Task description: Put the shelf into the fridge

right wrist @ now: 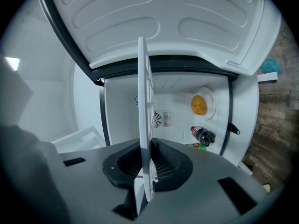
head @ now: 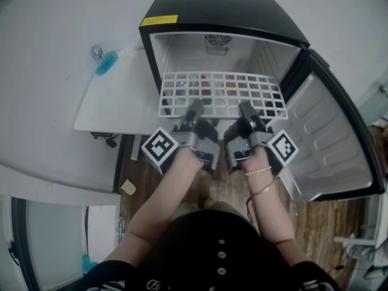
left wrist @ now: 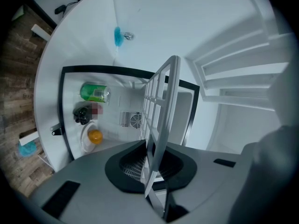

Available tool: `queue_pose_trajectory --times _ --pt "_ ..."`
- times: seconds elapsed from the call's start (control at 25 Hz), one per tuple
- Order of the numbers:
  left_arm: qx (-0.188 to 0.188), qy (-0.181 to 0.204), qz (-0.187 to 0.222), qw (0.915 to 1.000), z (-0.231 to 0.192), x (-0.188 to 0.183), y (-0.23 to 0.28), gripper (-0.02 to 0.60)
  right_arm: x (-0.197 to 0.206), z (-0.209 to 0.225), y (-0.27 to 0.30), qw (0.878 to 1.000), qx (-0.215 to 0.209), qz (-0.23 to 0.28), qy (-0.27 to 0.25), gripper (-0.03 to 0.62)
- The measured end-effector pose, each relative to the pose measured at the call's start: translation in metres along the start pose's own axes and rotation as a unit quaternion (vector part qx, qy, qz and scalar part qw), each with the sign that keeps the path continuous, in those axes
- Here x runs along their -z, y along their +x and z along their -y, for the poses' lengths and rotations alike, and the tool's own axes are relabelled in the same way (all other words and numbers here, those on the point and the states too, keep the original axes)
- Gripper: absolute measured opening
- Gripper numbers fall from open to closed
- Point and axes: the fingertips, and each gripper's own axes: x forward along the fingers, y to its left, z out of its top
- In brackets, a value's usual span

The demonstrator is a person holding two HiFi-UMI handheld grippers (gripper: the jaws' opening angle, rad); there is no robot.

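Note:
A white wire grid shelf (head: pixel 221 93) is held level at the mouth of a small black fridge (head: pixel 224 17) whose door (head: pixel 330 141) stands open to the right. My left gripper (head: pixel 195 110) is shut on the shelf's near edge left of centre, and my right gripper (head: pixel 245 111) is shut on it right of centre. In the left gripper view the shelf (left wrist: pixel 161 106) runs edge-on between the jaws of the left gripper (left wrist: pixel 152 164). The right gripper view shows the shelf (right wrist: pixel 144 120) clamped the same way in the right gripper (right wrist: pixel 145 171).
Inside the fridge lie a green can (left wrist: pixel 95 92), a dark bottle (left wrist: pixel 84 114) and an orange on a white plate (left wrist: pixel 95 136). A fan vent (head: pixel 217 41) is on the back wall. A white table (head: pixel 115 96) stands left of the fridge; wooden floor lies below.

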Motion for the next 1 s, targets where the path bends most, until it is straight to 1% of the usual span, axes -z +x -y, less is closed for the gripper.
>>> queue_pose_trajectory --times 0.2,0.48,1.0 --pt "0.0 -0.006 0.004 1.0 0.0001 -0.0013 0.0005 0.04 0.0012 -0.0004 0.0004 1.0 -0.002 -0.005 0.0 0.034" --pt "0.003 0.001 0.007 1.0 0.0025 -0.0016 -0.0015 0.04 0.0031 -0.0035 -0.0008 1.0 -0.006 -0.009 -0.008 0.034" --pt "0.008 0.01 0.009 0.9999 0.003 -0.0018 -0.0017 0.038 0.0039 -0.0046 -0.0015 1.0 -0.007 0.001 -0.017 0.034"
